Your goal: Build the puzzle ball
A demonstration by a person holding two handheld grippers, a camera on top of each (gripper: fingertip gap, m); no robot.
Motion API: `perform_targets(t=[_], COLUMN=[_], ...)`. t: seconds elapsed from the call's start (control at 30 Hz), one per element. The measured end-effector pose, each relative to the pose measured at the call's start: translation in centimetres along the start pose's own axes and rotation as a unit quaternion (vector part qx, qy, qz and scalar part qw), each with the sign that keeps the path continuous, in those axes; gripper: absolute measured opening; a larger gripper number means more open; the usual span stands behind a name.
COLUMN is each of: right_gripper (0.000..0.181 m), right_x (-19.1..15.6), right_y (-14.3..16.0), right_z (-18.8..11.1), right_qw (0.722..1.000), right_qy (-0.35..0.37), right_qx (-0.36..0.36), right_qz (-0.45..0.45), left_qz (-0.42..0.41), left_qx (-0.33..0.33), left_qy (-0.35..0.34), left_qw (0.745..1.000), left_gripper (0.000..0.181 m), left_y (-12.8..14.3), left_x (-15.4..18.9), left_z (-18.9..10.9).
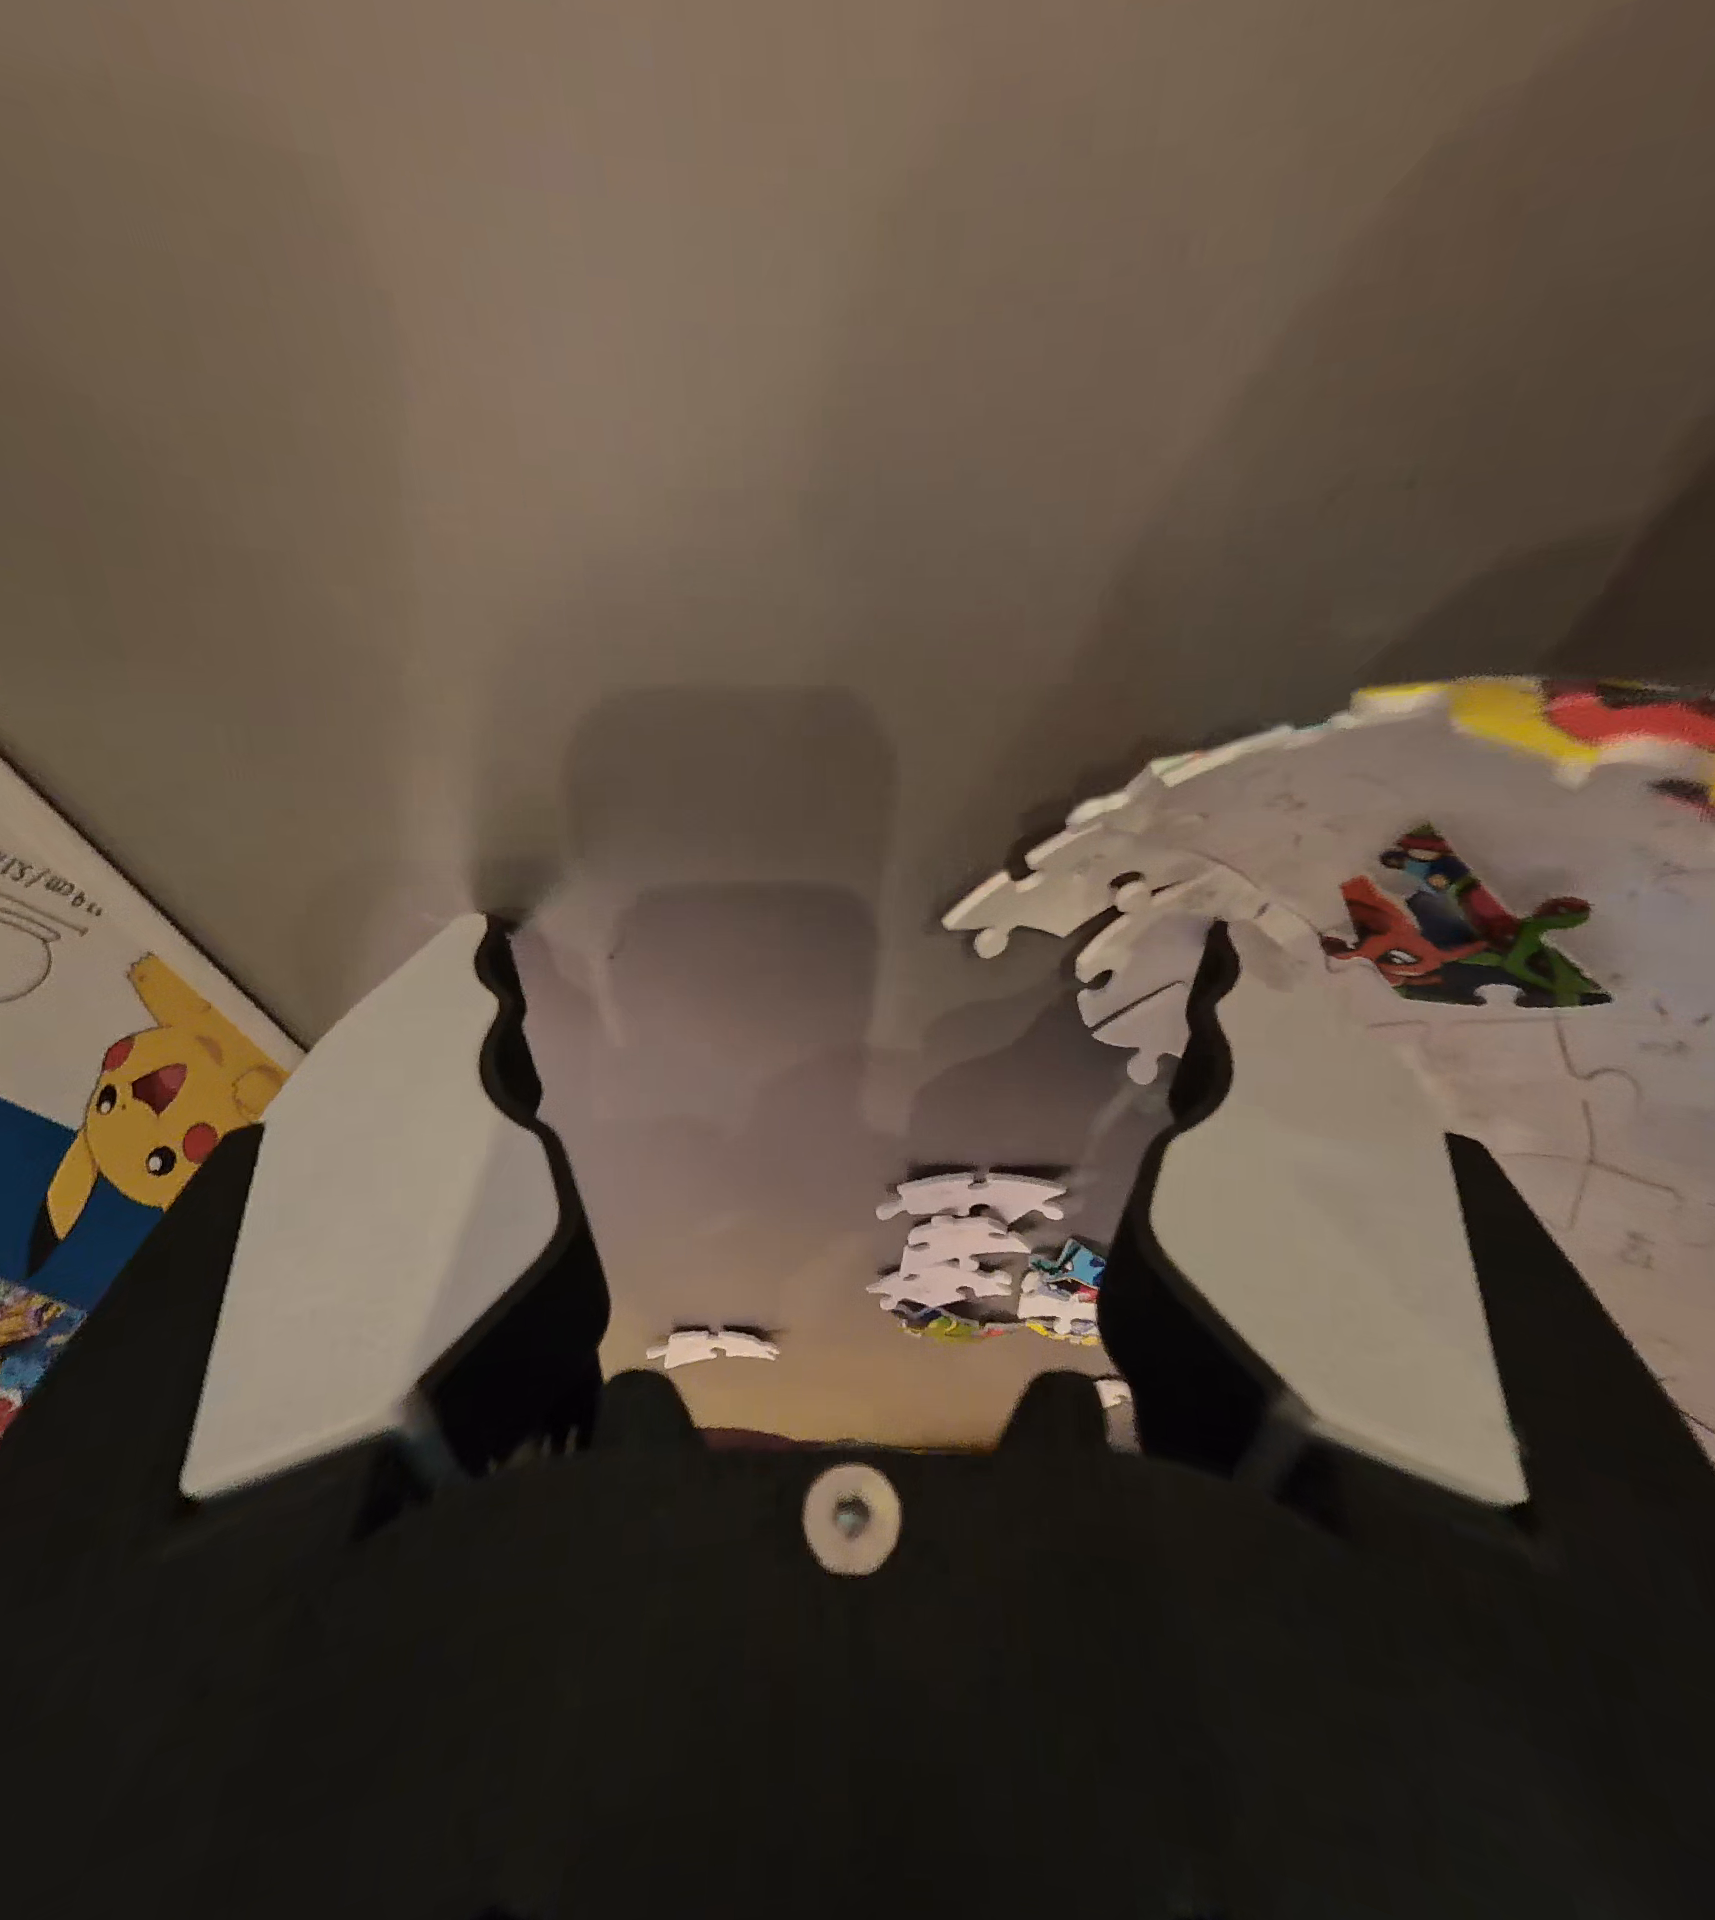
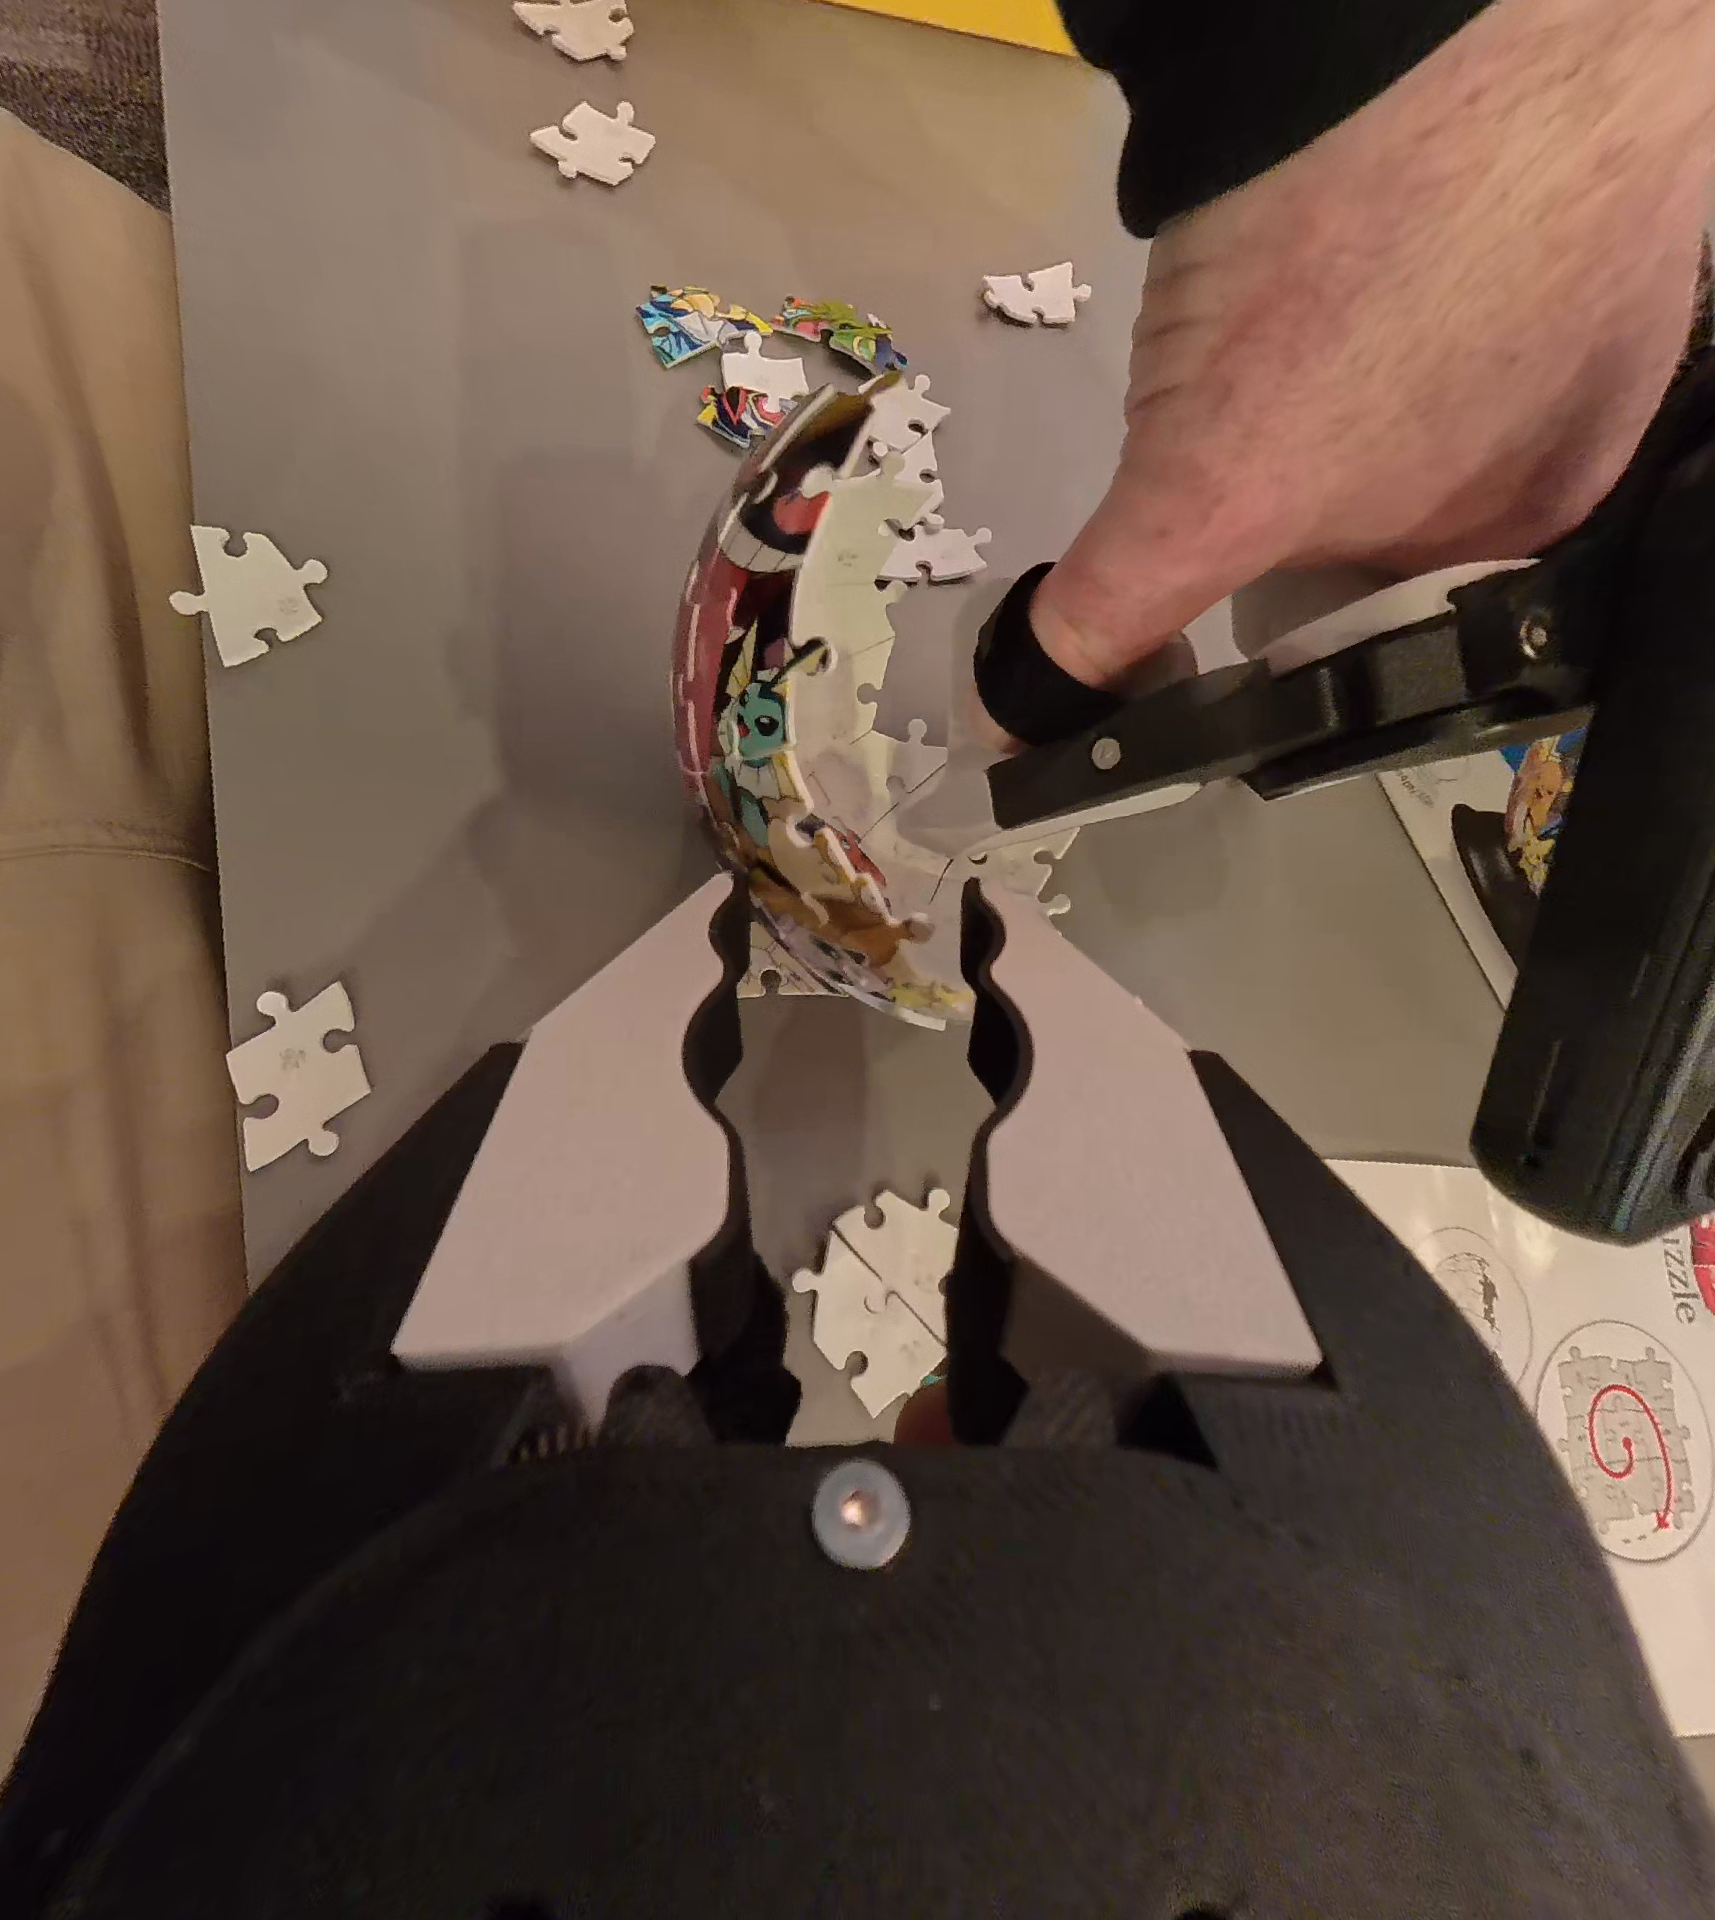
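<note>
My right gripper (image 2: 848,904) has its jaws parted to a narrow gap, and the lower edge of the half-built puzzle ball (image 2: 791,727) stands just ahead of the tips, its curved shell upright on the grey table (image 2: 437,416) with the printed side facing my left finger and the white inside facing my right. The bottom rim of the shell reaches into the gap between the fingertips, but I cannot tell whether either pad touches it. My left gripper (image 1: 853,935) is spread wide and holds nothing; in its own view the white inside of the ball (image 1: 1559,1039) fills the right, and its right fingertip sits at the ball's jagged, knobbed edge. From the right wrist view that left gripper (image 2: 946,821) reaches in from the right, with my hand (image 2: 1372,416) on it, its white tip against the inside of the shell. Loose white pieces (image 2: 255,592) lie well off to my left near the table edge, another pair (image 2: 884,1299) lies under the right gripper between its fingers, and a cluster of coloured pieces (image 2: 780,332) lies just beyond the ball. The grey surface to the left of the ball is open as far as those stray pieces. A printed instruction sheet (image 2: 1611,1455) lies to my right, and the puzzle box (image 1: 53,1039) lies to the left of my left gripper, its straight edge close to the left finger.
</note>
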State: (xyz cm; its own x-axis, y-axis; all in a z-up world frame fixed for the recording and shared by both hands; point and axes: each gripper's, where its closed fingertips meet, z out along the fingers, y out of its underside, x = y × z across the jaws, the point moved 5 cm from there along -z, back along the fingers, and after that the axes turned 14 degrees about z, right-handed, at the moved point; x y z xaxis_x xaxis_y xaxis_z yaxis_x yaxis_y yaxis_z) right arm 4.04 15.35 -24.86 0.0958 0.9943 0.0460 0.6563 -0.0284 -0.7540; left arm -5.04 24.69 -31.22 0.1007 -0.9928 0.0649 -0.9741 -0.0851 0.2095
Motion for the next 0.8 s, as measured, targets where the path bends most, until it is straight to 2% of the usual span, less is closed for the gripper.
perform_targets(t=[0.13, 0.27, 0.53, 0.7, 0.8], right_gripper=[0.041, 0.041, 0.039, 0.039, 0.039], right_x=[0.0, -0.2, 0.0, -0.2, -0.1], right_y=[0.0, 0.1, 0.1, 0.0, -0.1], right_z=[0.0, 0.2, 0.2, 0.3, 0.2], right_qw=[1.0, 1.0, 1.0, 1.0, 1.0], right_qy=[0.003, -0.005, -0.004, -0.007, -0.006], right_qx=[-0.001, -0.001, 0.004, 0.007, 0.011], right_qz=[-0.004, -0.001, 0.005, 0.005, 0.008], left_qz=[0.001, -0.006, -0.032, -0.057, -0.052], left_qx=[0.004, 0.035, 0.089, 0.153, 0.201], left_qy=[-0.011, -0.025, -0.002, 0.002, -0.005], left_qw=[1.0, 0.999, 0.995, 0.987, 0.978], left_gripper=[0.122, 0.122, 0.124, 0.116, 0.101], left_y=[0.2, 0.5, 1.6, 2.8, 3.7], left_x=[0.0, 0.1, 0.6, 0.5, 0.6], left_z=[-0.1, -0.1, 0.2, -0.6, -1.5])
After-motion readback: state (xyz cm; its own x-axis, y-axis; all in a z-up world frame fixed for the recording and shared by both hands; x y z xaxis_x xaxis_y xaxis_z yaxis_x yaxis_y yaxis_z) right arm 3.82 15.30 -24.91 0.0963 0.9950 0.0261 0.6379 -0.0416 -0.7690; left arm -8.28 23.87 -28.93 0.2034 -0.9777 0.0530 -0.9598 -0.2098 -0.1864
